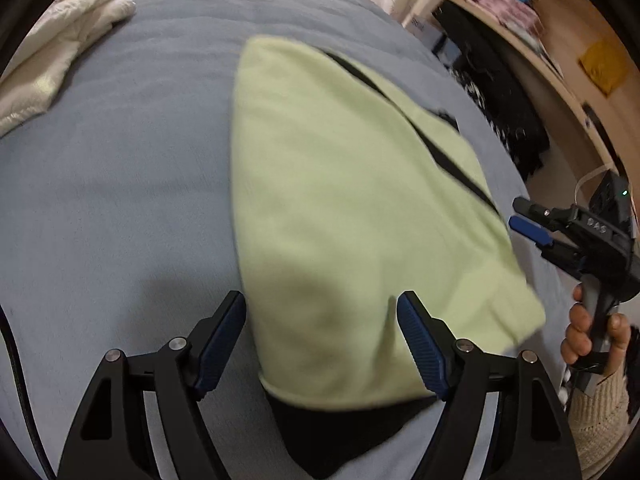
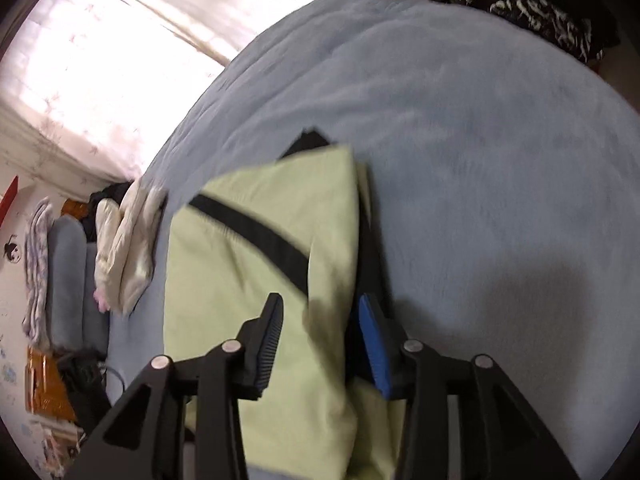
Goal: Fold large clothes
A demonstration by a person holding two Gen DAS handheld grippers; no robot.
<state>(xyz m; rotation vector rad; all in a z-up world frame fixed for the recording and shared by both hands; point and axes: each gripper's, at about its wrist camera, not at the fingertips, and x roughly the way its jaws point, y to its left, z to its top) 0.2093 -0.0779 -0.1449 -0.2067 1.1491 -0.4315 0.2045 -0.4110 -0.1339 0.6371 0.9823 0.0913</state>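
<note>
A pale green garment with black trim (image 1: 352, 200) lies folded on the blue-grey bed cover (image 1: 120, 184). My left gripper (image 1: 322, 312) is open, its fingers straddling the garment's near end just above it. My right gripper (image 1: 524, 220) shows at the right edge of the left wrist view, beside the garment's right side, held in a hand. In the right wrist view the right gripper (image 2: 320, 312) is open over the green garment (image 2: 248, 280), near its right folded edge, holding nothing.
A cream garment (image 1: 60, 52) lies at the bed's far left; it also shows in the right wrist view (image 2: 128, 240). Wooden shelves (image 1: 560, 60) and dark patterned clothing (image 1: 500, 92) stand right of the bed. A curtained window (image 2: 120, 60) is beyond the bed.
</note>
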